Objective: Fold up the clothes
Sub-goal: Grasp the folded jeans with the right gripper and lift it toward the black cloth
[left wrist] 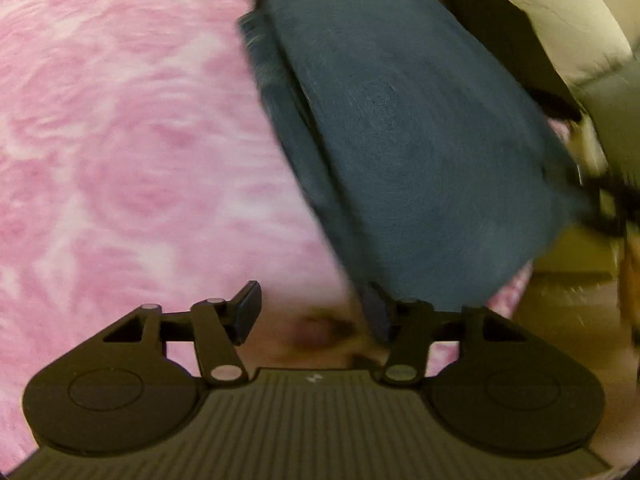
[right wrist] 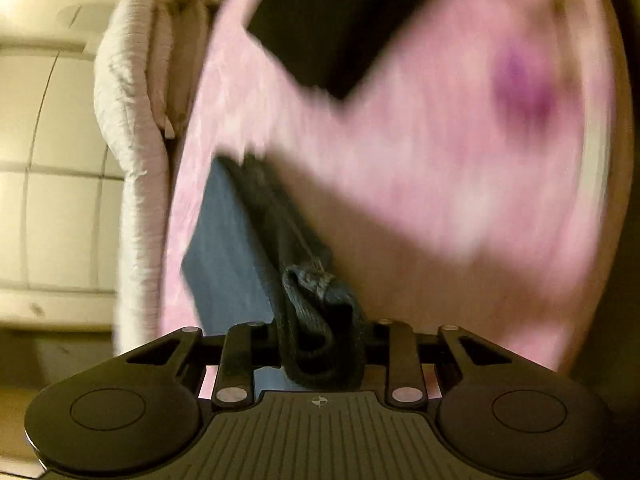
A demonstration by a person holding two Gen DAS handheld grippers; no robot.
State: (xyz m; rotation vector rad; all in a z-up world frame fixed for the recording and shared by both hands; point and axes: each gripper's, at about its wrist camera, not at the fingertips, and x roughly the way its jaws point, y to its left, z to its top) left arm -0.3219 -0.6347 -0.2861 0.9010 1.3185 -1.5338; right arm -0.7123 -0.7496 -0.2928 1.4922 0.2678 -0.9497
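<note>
A folded dark blue garment hangs over the pink flowered bedspread, blurred by motion. My left gripper is open and empty; its right finger sits at the garment's lower edge. My right gripper is shut on a bunched hem of the same blue garment, which hangs away to the left above the pink bedspread.
A second dark folded garment lies farther back on the bed; it also shows in the left wrist view. A pale quilted pillow lies at the bed's left edge. A cream wall stands beyond.
</note>
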